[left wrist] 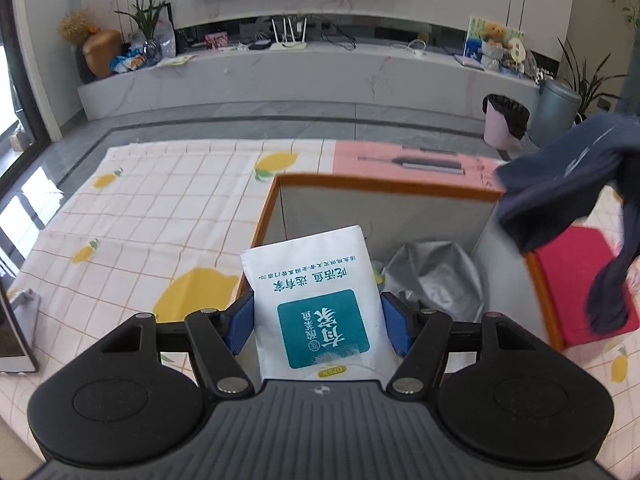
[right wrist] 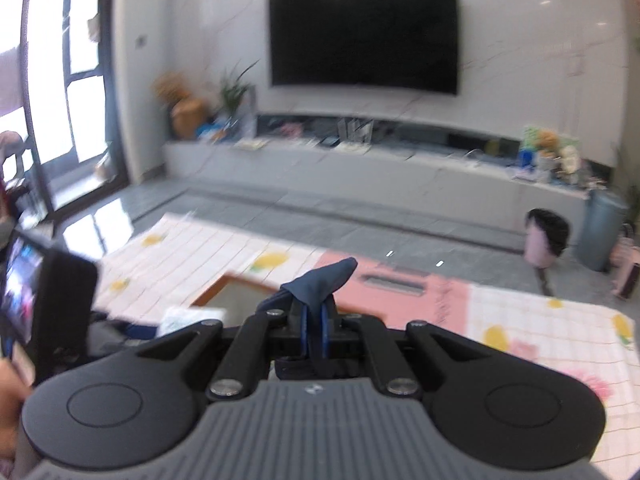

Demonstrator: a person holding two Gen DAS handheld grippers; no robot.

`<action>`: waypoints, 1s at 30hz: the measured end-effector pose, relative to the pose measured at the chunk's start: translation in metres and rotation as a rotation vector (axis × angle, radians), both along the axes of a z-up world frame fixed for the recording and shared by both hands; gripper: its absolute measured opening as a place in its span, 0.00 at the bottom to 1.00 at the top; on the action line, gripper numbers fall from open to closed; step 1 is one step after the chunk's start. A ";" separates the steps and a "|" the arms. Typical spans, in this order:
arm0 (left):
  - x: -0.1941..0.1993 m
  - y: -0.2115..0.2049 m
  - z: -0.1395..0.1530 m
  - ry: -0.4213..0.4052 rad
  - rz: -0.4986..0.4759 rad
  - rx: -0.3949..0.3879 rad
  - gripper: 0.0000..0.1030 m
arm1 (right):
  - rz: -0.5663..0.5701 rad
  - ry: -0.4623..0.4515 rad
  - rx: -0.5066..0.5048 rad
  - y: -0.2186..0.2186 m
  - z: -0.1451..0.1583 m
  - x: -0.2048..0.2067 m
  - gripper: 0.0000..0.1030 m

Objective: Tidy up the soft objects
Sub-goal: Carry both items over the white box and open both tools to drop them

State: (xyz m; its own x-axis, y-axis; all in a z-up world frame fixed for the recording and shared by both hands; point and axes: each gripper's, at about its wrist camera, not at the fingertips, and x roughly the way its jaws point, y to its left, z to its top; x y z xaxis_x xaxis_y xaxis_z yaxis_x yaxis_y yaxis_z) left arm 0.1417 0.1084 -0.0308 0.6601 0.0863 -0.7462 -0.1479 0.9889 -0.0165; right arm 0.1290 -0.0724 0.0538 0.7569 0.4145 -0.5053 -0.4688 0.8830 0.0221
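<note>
Over the left side of the table [left wrist: 160, 208], only lemon-print checked cloth, serving as the sorting ground. Just right of that, left tongs [left wrist: 318, 320] spread wide yet clamped on a white packet [left wrist: 316, 292], blue pads pressing its two long edges. Gripped by the sides, likely to keep the soft pack flat and upright rather than folded. Held tilted, top end forward, above the near rim of an orange-rimmed box [left wrist: 380, 184], not yet inside; probably poised for dropping in.

Inside that grey-walled compartment, below and right of the packet, a crumpled silver bag [left wrist: 436, 280] slumped on the bottom, plus a small pale scrap beside it, too hidden to name. Plenty of open room on the compartment's left, so presumably space enough for the packet.

Further right, past a grey wall, a second orange-edged section filled by a red pad [left wrist: 580, 280]; part of the same box or a neighbour, impossible to tell.

Above the red pad, dangling in the air, a navy cloth [left wrist: 560, 192], blurred, loose end trailing down. Pinched at one end by the right tongs [right wrist: 314, 328], pads pressed together with only the thin fabric between and a tip poking out ahead. Held high, seemingly so the hanging length passes over the box walls. Which compartment next for it: open question
</note>
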 end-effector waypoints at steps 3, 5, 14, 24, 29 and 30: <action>0.006 0.004 -0.015 0.013 -0.018 0.000 0.74 | 0.046 0.048 -0.044 0.025 -0.023 0.005 0.04; 0.008 0.005 -0.020 0.010 -0.042 0.017 0.73 | 0.060 0.079 -0.065 0.037 -0.039 0.009 0.04; 0.011 -0.023 -0.043 0.077 -0.124 0.182 0.74 | 0.077 0.180 -0.170 0.058 -0.094 0.020 0.04; 0.002 -0.008 -0.032 -0.015 -0.081 0.088 0.86 | 0.073 0.191 -0.208 0.057 -0.096 0.021 0.04; -0.003 0.009 -0.021 -0.080 -0.051 -0.052 0.92 | 0.073 0.187 -0.222 0.058 -0.096 0.019 0.04; -0.003 0.013 -0.019 -0.097 -0.042 -0.076 0.92 | 0.073 0.186 -0.222 0.058 -0.095 0.019 0.04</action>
